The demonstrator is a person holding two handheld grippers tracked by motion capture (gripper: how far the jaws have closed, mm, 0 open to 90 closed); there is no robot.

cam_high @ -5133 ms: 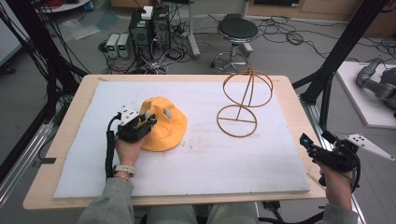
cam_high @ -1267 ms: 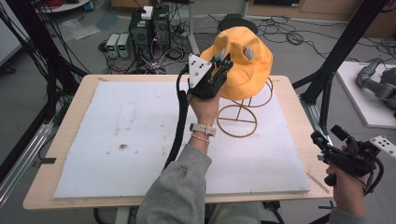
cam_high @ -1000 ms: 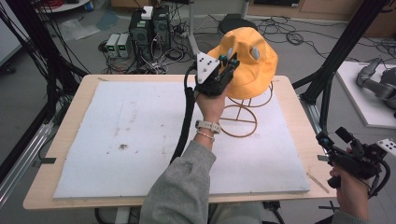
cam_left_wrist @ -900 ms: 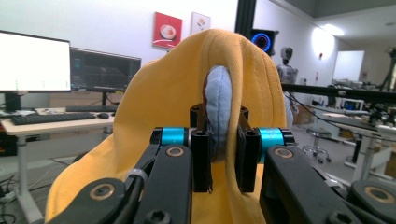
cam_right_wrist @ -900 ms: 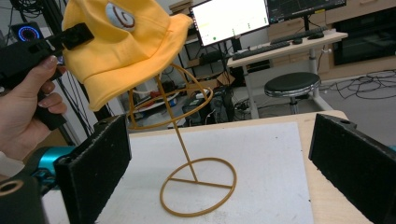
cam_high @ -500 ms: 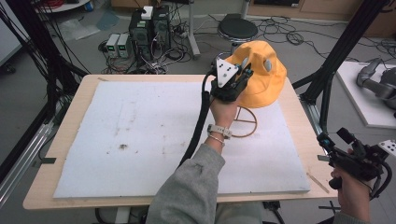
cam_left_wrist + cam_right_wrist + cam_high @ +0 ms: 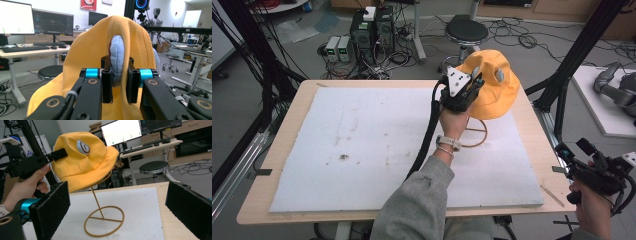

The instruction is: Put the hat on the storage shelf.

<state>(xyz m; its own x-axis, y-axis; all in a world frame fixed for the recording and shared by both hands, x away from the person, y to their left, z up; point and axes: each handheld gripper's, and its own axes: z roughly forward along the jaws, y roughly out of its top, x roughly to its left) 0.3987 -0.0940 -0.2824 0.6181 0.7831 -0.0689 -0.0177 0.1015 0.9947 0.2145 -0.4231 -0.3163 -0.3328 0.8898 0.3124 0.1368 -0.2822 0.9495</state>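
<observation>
My left gripper (image 7: 473, 84) pinched the yellow bucket hat (image 7: 493, 85) by its brim, upper right of the high view, draped on the wire hat stand (image 7: 103, 220). My right gripper (image 7: 573, 161) idled, jaws wide. I judged that releasing off-centre could tip the light stand.

hat (image 7: 492, 82): yellow, white-and-brown swirl patch | stand (image 7: 103, 220): gold | mat (image 7: 362, 145): white
</observation>
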